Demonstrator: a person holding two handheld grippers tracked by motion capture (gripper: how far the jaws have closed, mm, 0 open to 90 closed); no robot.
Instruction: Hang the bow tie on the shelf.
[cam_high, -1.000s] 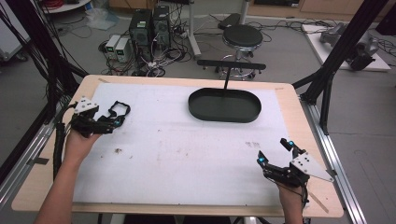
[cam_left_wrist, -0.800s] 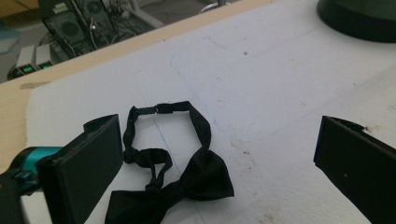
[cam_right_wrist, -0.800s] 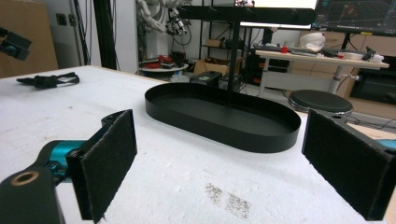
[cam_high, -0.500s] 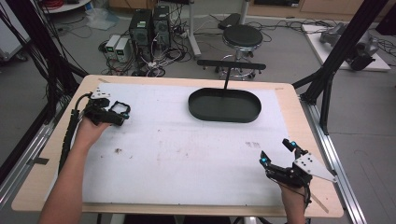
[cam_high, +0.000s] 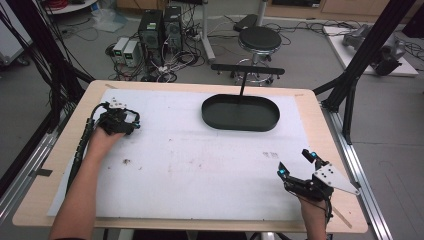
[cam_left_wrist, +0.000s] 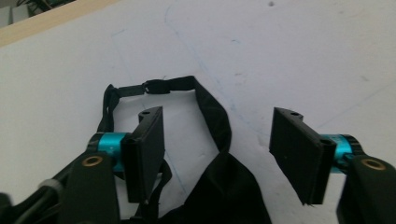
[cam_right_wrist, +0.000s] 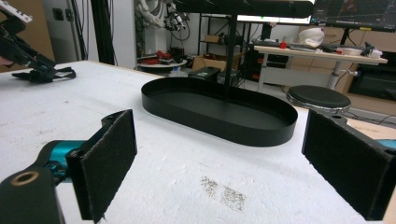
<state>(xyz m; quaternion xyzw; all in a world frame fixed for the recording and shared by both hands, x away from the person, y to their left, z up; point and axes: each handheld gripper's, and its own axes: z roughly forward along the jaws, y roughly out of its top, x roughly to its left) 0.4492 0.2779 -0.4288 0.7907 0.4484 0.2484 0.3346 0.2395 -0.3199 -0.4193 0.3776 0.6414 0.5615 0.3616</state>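
Jaws on the left gripper (cam_left_wrist: 217, 154) are spread wide with a black strap (cam_left_wrist: 212, 112) lying on the sheet between them, nothing pinched yet. Looks to me like it's lined up that way to close on the cloth, which sits at the far left of the table (cam_high: 60, 165). The right gripper (cam_high: 296, 164) is parked near the front right corner, jaws wide apart too, holding nothing, pointed at the empty black tray (cam_high: 240, 113). My guess is the strap ends up in there.
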